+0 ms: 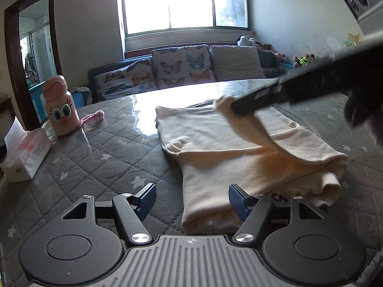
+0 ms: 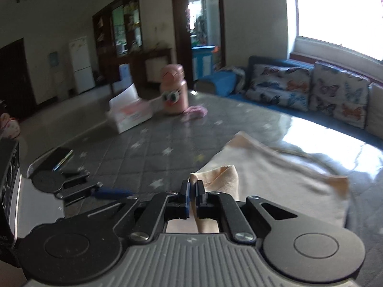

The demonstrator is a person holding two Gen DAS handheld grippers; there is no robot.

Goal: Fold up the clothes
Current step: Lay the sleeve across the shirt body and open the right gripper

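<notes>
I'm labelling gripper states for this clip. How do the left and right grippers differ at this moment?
The left gripper has its jaws spread wide and holds nothing; the right gripper is shut on a corner of the cream garment. The left gripper sits low at the garment's near edge; the right gripper is raised, lifting a flap of cloth across the garment. Both have blue pads and black linkages, and both are over the grey quilted table cover.

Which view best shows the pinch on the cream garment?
The right wrist view: the right claw is shut on the cream fabric garment. The left wrist view shows it draped from the claw, pinch hidden.
</notes>
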